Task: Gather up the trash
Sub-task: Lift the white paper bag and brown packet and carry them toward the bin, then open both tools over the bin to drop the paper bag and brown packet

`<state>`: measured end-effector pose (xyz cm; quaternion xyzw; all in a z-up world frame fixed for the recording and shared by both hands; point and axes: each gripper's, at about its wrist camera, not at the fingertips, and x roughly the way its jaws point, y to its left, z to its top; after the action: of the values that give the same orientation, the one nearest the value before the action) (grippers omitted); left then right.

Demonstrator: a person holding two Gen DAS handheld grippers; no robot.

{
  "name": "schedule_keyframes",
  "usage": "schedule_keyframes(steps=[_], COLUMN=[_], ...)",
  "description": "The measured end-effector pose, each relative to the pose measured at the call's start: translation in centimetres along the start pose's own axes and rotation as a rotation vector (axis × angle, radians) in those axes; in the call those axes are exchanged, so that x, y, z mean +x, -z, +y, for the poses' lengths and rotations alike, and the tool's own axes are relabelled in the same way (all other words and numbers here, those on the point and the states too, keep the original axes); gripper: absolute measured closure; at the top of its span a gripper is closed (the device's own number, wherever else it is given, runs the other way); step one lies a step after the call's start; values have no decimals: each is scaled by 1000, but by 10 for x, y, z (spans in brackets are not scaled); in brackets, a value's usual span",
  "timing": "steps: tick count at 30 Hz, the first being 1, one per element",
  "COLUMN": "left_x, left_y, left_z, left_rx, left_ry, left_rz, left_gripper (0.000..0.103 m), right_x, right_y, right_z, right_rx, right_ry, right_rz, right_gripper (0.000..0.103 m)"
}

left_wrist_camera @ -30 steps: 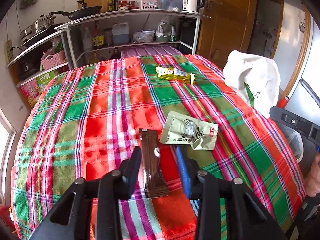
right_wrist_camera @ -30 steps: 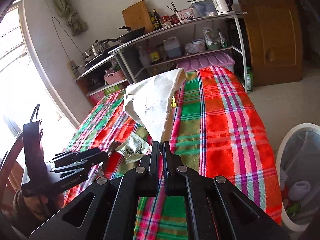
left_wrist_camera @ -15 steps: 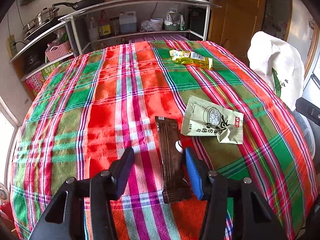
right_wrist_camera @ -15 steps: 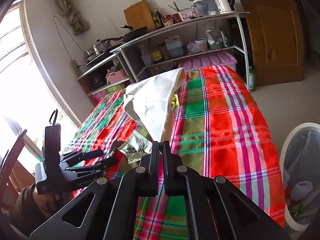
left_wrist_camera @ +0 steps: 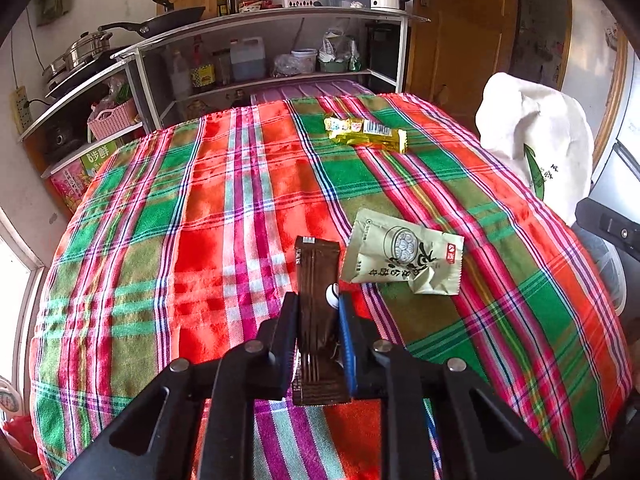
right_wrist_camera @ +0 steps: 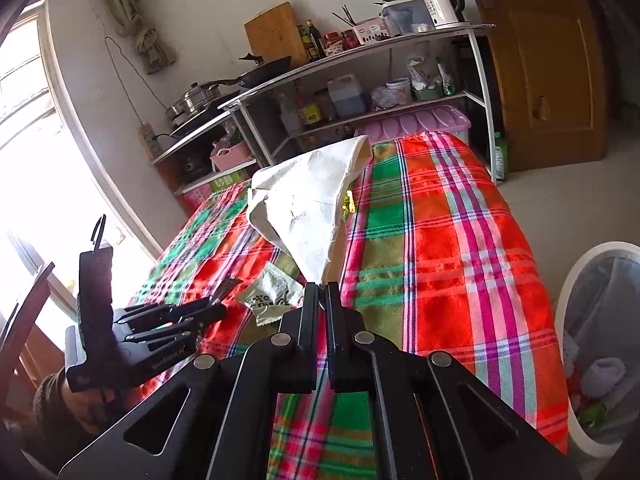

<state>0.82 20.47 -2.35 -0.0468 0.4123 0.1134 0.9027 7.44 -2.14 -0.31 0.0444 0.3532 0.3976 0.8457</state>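
The left tongs (left_wrist_camera: 318, 312) are closed on a brown wrapper (left_wrist_camera: 317, 280), one finger pressed to each long side, its far end pointing away over the plaid cloth of the bench (left_wrist_camera: 200, 208); just right of it lies a crumpled pale green packet (left_wrist_camera: 404, 256); a yellow wrapper (left_wrist_camera: 366, 134) lies well apart near the far edge; a white bag (left_wrist_camera: 536, 136) hangs beside the right edge.
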Motion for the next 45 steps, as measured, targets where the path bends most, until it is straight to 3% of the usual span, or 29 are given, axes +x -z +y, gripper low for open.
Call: schedule_keyframes(steps=[9,25,39,45], left_x=[-31,-46,-27,-16], left_y=[-14,-43,-51,-49], left_z=[-31,-149,-270,-304], left_rx=[46,207,311,346], left_ry=[62,236,463,487], left_rz=[-66,-122,-45,-8], left_gripper=[83,83,82,82], right_x=[-25,-104,-172,-179], right_y=[4,15,45,63], right_z=[-7,-68,-151,-180], right_rx=[12,97,227,261], right_ry=[35,193,411,509], right_rz=[-37,-123,-127,-69], right_gripper=[100,100,100,100])
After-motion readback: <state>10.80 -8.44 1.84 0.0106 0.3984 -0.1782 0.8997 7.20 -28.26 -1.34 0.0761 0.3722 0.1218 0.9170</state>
